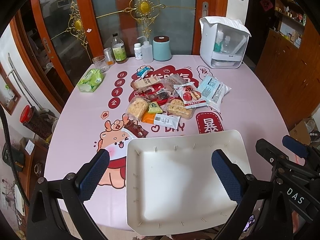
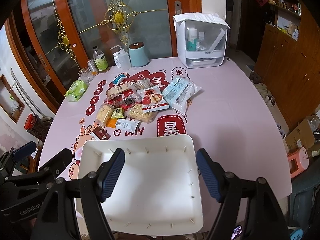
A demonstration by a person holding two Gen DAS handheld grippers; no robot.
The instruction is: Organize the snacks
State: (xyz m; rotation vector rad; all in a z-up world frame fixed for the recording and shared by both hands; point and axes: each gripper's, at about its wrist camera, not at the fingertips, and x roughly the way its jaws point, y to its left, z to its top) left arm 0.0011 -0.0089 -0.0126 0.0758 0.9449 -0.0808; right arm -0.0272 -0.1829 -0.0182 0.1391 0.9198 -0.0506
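A pile of snack packets [image 1: 164, 98] lies mid-table on the pink cloth, also in the right wrist view [image 2: 140, 102]: puffed-rice bars, a red apple-chip bag [image 1: 190, 96], a pale blue bag [image 1: 214, 92], an orange packet [image 1: 160, 119] and a dark red packet [image 1: 138, 130]. An empty white tray [image 1: 180, 190] sits at the near edge, seen too in the right wrist view [image 2: 152, 180]. My left gripper [image 1: 160, 172] is open above the tray's left part. My right gripper [image 2: 160, 172] is open over the tray and shows at the right of the left wrist view [image 1: 290, 156].
At the table's back stand a glass [image 1: 100, 63], a can, bottles [image 1: 119, 49], a teal canister [image 1: 162, 48] and a white dispenser box [image 1: 224, 44]. A green tissue pack [image 1: 91, 80] lies back left. Wooden doors behind, a cabinet and boxes to the right.
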